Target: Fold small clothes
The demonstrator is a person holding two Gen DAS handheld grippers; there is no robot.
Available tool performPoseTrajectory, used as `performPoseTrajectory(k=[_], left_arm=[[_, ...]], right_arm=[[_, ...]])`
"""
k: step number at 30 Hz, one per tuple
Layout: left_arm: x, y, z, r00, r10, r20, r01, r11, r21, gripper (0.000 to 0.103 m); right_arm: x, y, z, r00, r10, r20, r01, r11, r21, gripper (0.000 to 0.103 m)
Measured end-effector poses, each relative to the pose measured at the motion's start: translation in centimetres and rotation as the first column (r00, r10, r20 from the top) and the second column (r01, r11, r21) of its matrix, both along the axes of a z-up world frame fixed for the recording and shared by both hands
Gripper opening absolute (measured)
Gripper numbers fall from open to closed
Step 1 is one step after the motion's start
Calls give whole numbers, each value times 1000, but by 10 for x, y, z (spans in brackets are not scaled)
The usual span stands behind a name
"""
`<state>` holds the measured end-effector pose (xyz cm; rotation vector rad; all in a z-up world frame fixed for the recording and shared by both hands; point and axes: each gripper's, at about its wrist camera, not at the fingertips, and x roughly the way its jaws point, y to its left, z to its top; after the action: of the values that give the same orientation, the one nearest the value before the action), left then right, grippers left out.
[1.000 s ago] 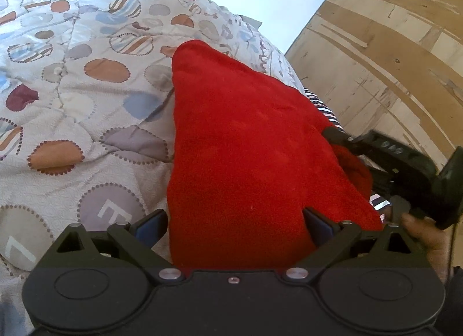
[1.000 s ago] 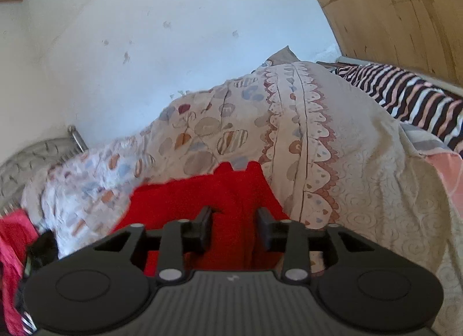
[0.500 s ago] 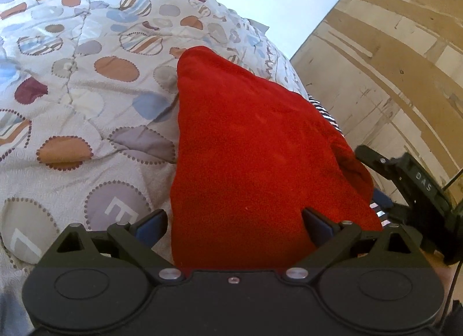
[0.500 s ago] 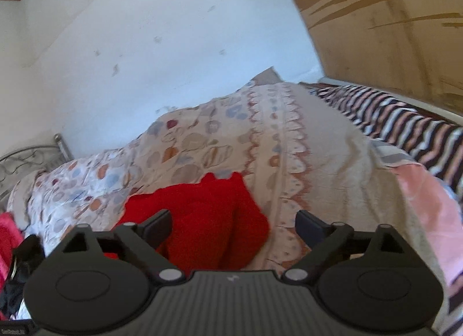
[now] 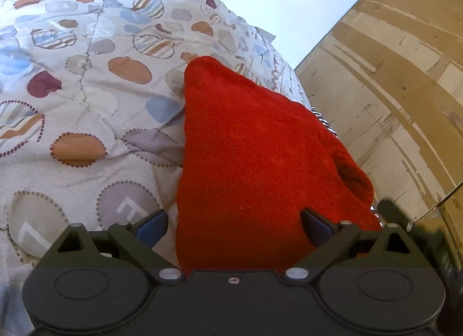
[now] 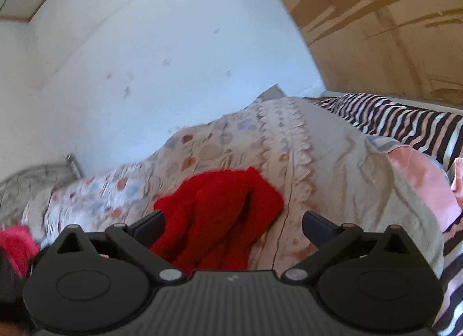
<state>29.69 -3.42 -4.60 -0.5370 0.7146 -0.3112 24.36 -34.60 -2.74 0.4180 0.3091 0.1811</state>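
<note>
Lying folded on the quilted bed (image 5: 86, 98), the red garment (image 5: 254, 162) looked nearly finished; tidying or stacking seemed left. Left gripper (image 5: 233, 224) and right gripper (image 6: 233, 224) had jaws spread, holding nothing. Bed edge and wooden wall (image 5: 399, 89) stood at 3 o'clock; open quilt at 9.

This is a bedroom in a home. A bed (image 6: 332, 162) fills both views, covered by a quilted comforter (image 5: 86, 89) printed with coloured ovals and hearts. A black, white and pink striped blanket (image 6: 405, 124) lies along its far side. A pale painted wall (image 6: 173, 60) and a worn wooden panel (image 5: 390, 89) stand behind.
</note>
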Motion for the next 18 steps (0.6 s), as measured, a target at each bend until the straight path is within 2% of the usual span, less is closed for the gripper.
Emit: performPoseTrajectory(k=[3, 5, 9, 11, 16, 18], left_arm=[[1, 0, 3, 1000, 3, 4, -3, 1000, 9, 98], [2, 1, 9, 1000, -6, 20, 6, 1000, 27, 97], [8, 1, 26, 996, -15, 87, 8, 996, 84, 97], [14, 6, 31, 995, 8, 100, -16, 997, 79, 97], [31, 7, 21, 999, 27, 44, -33, 990, 140, 97], [29, 7, 15, 999, 26, 46, -31, 992, 119, 97]], right_arm=[[0, 10, -7, 998, -38, -49, 32, 991, -130, 103], [1, 13, -13, 997, -48, -68, 36, 986, -165, 103], [1, 13, -21, 996, -57, -72, 45, 988, -151, 103], [0, 13, -25, 995, -66, -75, 53, 985, -162, 103], [-12, -6, -23, 999, -47, -15, 46, 995, -88, 103], [-8, -16, -15, 999, -51, 3, 51, 996, -69, 103]])
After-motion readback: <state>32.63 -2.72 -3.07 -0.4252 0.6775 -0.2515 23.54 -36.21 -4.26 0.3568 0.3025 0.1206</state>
